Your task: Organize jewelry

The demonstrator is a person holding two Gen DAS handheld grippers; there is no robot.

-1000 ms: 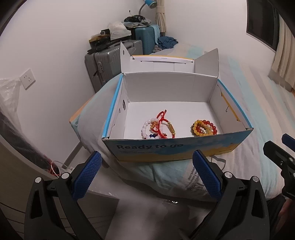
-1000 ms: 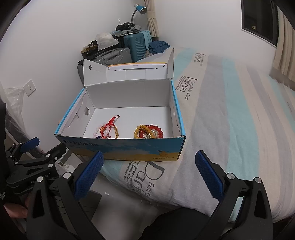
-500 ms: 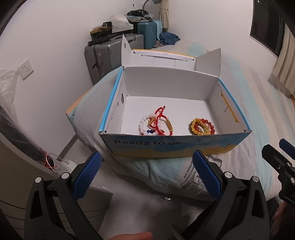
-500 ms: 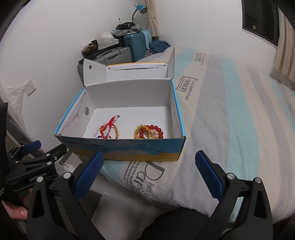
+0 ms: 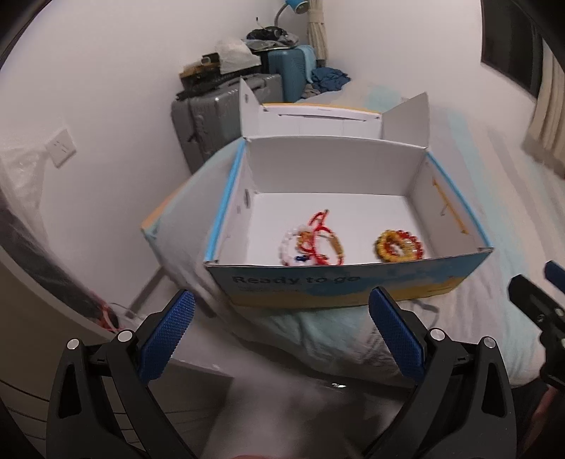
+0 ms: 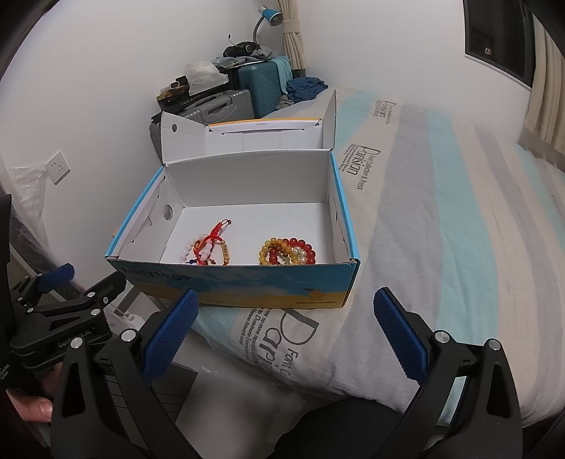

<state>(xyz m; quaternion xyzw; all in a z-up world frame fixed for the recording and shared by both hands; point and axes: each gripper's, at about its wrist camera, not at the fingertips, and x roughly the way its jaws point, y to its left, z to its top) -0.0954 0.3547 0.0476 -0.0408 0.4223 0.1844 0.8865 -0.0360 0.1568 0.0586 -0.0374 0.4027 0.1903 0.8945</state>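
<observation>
One open cardboard box (image 6: 247, 286) sits at the corner of the bed (image 6: 441, 229), lid folded back. Inside lie two clusters of jewelry: at left a tangle of red cord and white bead bracelets (image 6: 208, 249), how many I cannot tell; near it at right a pile of amber and red bead bracelets (image 6: 287, 251). Both rest on the white floor of the box near its front wall. The left gripper (image 5: 280, 330) is released and empty, short of the box front. The right gripper (image 6: 286, 330) likewise gapes wide, holding nothing. The bed wears a striped printed sheet. By the white wall behind stand two suitcases, one grey (image 6: 212, 106) and one teal (image 6: 263, 86), and one blue lamp (image 6: 270, 16)
</observation>
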